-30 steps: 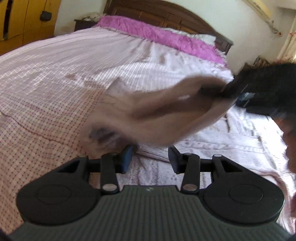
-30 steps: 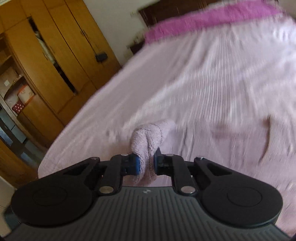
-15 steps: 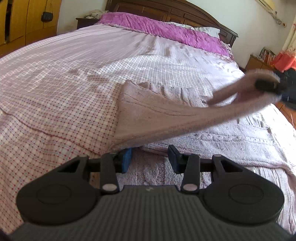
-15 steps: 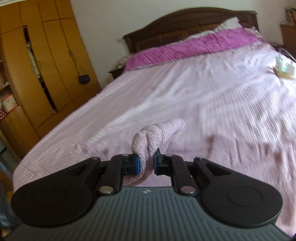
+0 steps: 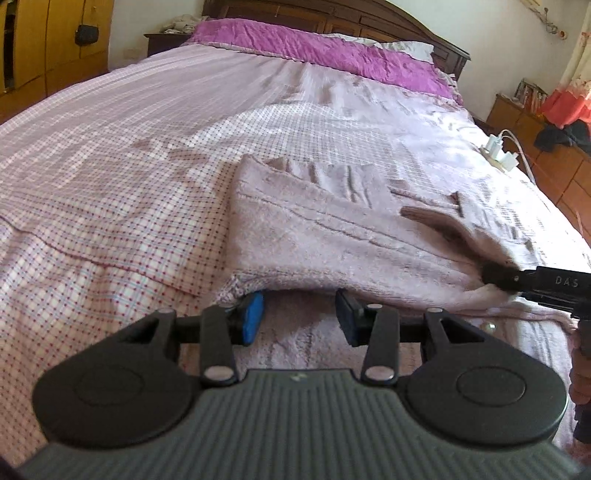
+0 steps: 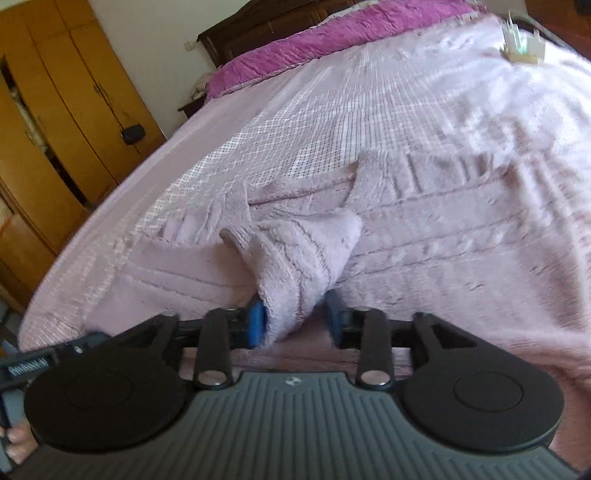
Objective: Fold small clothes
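A pale pink knitted sweater (image 5: 332,236) lies spread on the checked bedsheet (image 5: 110,166). Its sleeve (image 6: 299,254) is folded across the body. My left gripper (image 5: 299,317) is open, low over the garment's near edge, with the fabric just beyond its blue pads (image 5: 253,317). My right gripper (image 6: 295,321) has its jaws parted around the sleeve's cuff, which hangs loose between them. The right gripper's finger also shows in the left wrist view (image 5: 532,282), resting on the garment's right side.
A purple blanket (image 5: 317,48) and dark headboard (image 5: 369,22) are at the bed's far end. White chargers (image 5: 498,153) lie near the bed's right edge. Wooden wardrobes (image 6: 55,122) stand to the left. A dresser (image 5: 543,147) stands to the right.
The right gripper carried the sleeve down and across onto the sweater's body, then parted its jaws. The left gripper stayed low at the near edge, open.
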